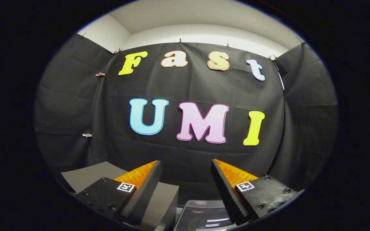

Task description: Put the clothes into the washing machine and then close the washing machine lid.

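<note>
Against the booth's black cloth wall, the hand-held gripper hangs released and empty, the washing machine directly below its fingers.

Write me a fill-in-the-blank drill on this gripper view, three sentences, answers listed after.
1. The gripper has its fingers ____, with nothing held between them.
2. Beyond the fingers hangs the booth's wall of black ____.
3. A flat grey board lies beside one finger, and the glossy dark lid sits low ____ the two fingers.

Missing words: open; cloth; between
</note>
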Available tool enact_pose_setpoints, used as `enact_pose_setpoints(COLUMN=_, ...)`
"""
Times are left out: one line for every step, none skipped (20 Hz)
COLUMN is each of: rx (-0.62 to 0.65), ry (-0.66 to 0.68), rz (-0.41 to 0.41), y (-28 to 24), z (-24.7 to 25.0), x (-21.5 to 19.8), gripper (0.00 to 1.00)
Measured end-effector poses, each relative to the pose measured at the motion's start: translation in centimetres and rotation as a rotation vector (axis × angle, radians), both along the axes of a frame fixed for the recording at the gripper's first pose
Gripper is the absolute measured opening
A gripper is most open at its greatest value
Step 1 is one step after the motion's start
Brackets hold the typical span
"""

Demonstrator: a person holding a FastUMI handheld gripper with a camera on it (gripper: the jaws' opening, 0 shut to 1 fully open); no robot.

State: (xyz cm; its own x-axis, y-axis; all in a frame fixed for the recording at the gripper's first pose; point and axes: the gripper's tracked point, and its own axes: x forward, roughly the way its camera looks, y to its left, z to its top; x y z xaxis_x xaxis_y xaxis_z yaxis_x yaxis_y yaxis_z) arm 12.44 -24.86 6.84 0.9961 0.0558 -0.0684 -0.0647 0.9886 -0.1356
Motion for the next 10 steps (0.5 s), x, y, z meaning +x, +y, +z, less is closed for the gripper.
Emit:
enact_pose_setpoints(rx=-0.003, ry=0.005, rz=0.005, y=0.2, z=-0.1, x=0.1, gripper=0.98)
enact_pose_setpoints(rx=-0.006, ry=0.011, rz=0.004, y=0.2, z=-0.1, x=0.1, gripper=0.98)
enact_pose_setpoints(rx=-0.004, ry=0.01, rz=0.0, y=0.2, z=0.1, x=0.0, gripper=0.98)
enact_pose_setpoints(rx=0.006, ry=0.005, rz=0.0, y=0.3, z=0.5, x=-0.2, gripper=0.98)
enact_pose_setpoints(rx=0.014, ry=-0.001, rz=0.0, y=0.4, z=0.8, x=-0.3, gripper=0.98)
enact_pose_setpoints(rx=0.015, ry=-0.004, rz=0.001, y=0.4, z=1.0, x=-0.5, gripper=0.98)
enact_pose_setpoints(rx=0.013, ry=-0.003, rz=0.009, y=0.7, z=1.0, x=-0.6, gripper=0.98)
enact_pose_setpoints(rx=0.005, ry=-0.001, rz=0.026, y=1.1, z=1.1, x=-0.5, gripper=0.98)
enact_pose_setpoints(rx=-0.015, ry=-0.002, rz=0.039, y=1.5, z=1.2, x=-0.4, gripper=0.98)
enact_pose_setpoints(rx=-0.031, ry=-0.007, rz=0.046, y=1.4, z=1.6, x=-0.3, gripper=0.98)
